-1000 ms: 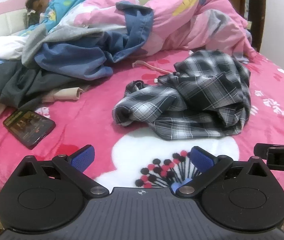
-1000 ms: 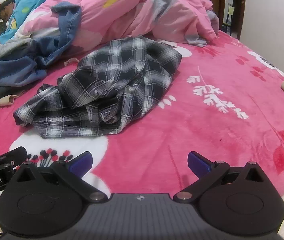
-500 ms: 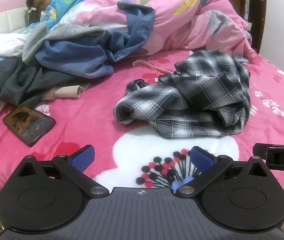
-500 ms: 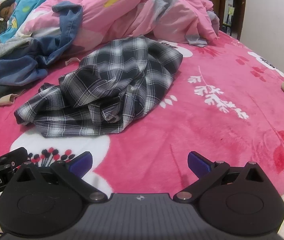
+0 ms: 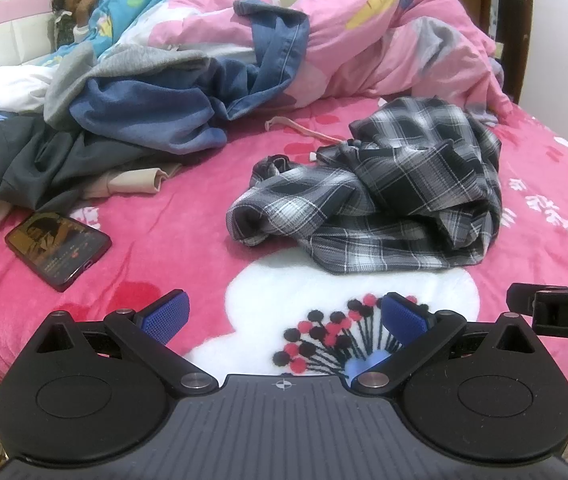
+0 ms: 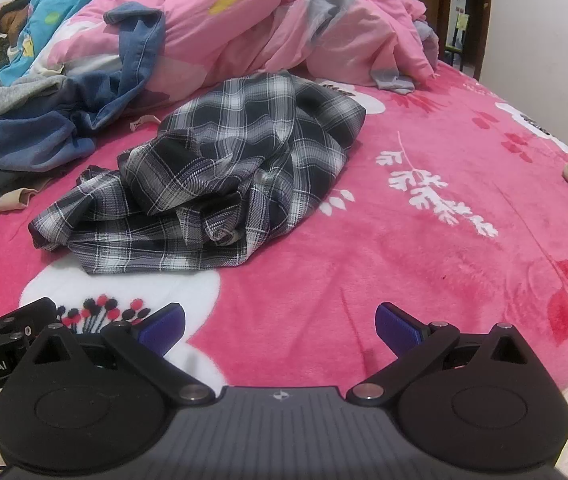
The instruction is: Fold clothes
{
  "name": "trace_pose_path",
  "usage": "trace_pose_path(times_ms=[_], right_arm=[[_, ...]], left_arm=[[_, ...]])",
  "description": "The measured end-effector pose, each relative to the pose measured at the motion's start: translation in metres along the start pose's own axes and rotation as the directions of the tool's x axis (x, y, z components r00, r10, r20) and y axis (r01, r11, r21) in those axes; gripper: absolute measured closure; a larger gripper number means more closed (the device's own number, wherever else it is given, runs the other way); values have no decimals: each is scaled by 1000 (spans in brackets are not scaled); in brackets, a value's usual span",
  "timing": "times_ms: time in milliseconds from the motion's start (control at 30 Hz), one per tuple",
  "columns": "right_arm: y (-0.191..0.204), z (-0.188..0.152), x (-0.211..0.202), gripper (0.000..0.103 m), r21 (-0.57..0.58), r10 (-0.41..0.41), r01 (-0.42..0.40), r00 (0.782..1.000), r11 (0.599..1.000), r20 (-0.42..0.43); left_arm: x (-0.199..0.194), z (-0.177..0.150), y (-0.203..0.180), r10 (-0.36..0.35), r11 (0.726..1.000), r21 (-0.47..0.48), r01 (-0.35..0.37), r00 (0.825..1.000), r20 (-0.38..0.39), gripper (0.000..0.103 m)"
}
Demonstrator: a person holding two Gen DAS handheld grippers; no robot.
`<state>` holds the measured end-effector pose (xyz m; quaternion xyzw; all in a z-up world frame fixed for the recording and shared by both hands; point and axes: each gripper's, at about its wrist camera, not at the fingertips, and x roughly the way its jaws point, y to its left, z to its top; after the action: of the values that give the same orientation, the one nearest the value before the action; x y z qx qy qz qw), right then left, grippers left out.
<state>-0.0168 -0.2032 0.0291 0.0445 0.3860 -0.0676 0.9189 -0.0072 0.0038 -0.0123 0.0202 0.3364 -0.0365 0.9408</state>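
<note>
The left gripper [image 5: 284, 316] is being held low over the near edge of the bed, its blue pads [image 5: 166, 314] spread wide apart with nothing between them. The right gripper [image 6: 280, 326] is being carried just beside it, equally wide open and equally empty.

Ahead of both, a crumpled black-and-white plaid shirt [image 5: 379, 196] is lying on the pink floral blanket [image 6: 423, 264], apart from either set of fingers. In the left wrist view it is being seen forward and somewhat to the right; in the right wrist view [image 6: 212, 176] it is being seen forward and to the left, so the heap is lying between the two grippers' lines of sight. Its long axis is running from a rolled sleeve end [image 5: 250, 222] at the near left up toward the bunched body at the far right.

The sleeve end is judged to be nearer the left gripper, and the loose hem [image 6: 220, 258] nearer the right. Farther left, a phone [image 5: 58, 246] is lying on the blanket, well clear of the shirt, and a pile of other clothes [image 5: 132, 120] is being left against the pink quilt [image 5: 383, 40].
</note>
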Motion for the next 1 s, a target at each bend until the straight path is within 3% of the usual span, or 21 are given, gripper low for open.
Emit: trace_pose_path(times_ms=[633,767,867,1000], right_arm=[[-7,-1,6,0,15,15,-15,999,1000,28],[-22,-4,5,0,24,96,-100,988,995,120],[-36,-5,5,0,35,140,-152,963,988,228],[-45,9,9,0,21,170,-185,937,982,305]], left_arm=[[9,1,1,-1,1000,-1,1,1000,-5,0],[14,4,5,-1,1000,-16,1,1000,19,0],[20,8,10,-1,1000,-25,2,999,49,0],[29,17,17,-15,998,-53,20,995,99,0]])
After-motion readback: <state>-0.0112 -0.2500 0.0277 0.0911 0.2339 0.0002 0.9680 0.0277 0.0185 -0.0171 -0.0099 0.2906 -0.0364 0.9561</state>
